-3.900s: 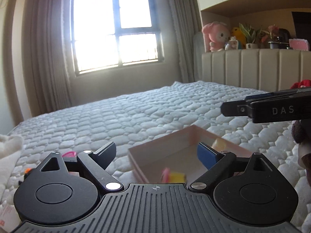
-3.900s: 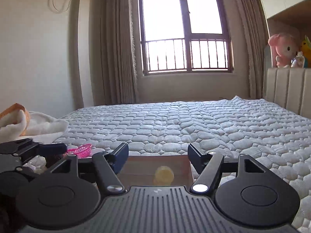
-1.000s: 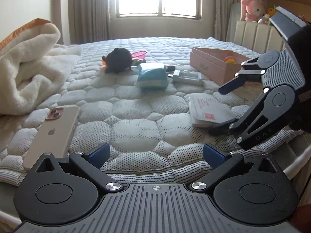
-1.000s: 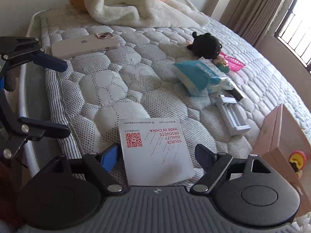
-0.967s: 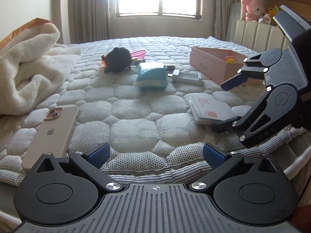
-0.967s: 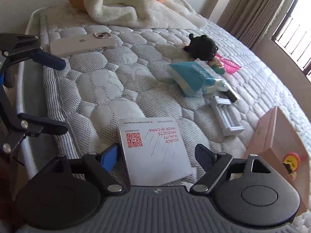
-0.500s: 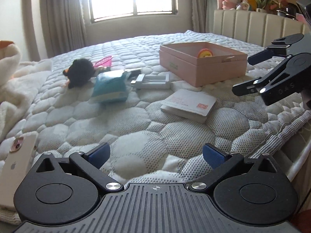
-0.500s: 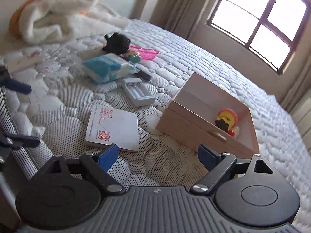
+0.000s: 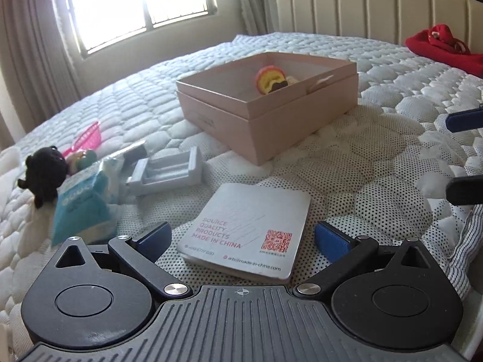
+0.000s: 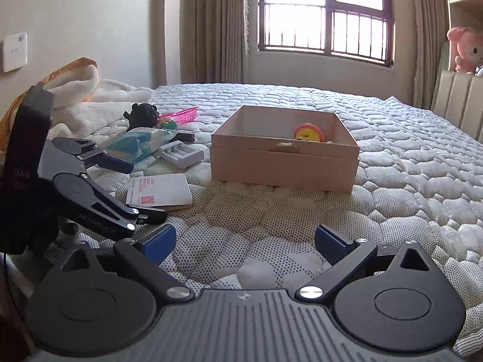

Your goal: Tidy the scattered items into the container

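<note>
A pink cardboard box [image 9: 302, 114] [image 10: 283, 163] stands open on the quilted mattress with a yellow and pink toy [image 9: 270, 80] inside. A white booklet with a QR code [image 9: 250, 229] [image 10: 158, 190] lies between the open fingers of my left gripper [image 9: 241, 238]. Behind it lie a grey battery charger [image 9: 166, 172] [image 10: 181, 150], a blue tissue pack [image 9: 81, 208] [image 10: 139, 143], a black plush toy [image 9: 43, 172] [image 10: 143, 113] and a pink basket [image 9: 87, 140] [image 10: 182, 114]. My right gripper [image 10: 244, 242] is open and empty over bare mattress in front of the box.
A white and orange blanket [image 10: 78, 96] is heaped at the bed's left. A red cloth [image 9: 440, 48] lies by the padded headboard [image 9: 377, 9]. The mattress edge [image 9: 465, 241] runs close at the right. A pink plush [image 10: 465, 48] sits above the headboard.
My left gripper has moved forward and low, so the booklet now lies between its fingers. My right gripper has dropped lower and drawn back to face the box's side.
</note>
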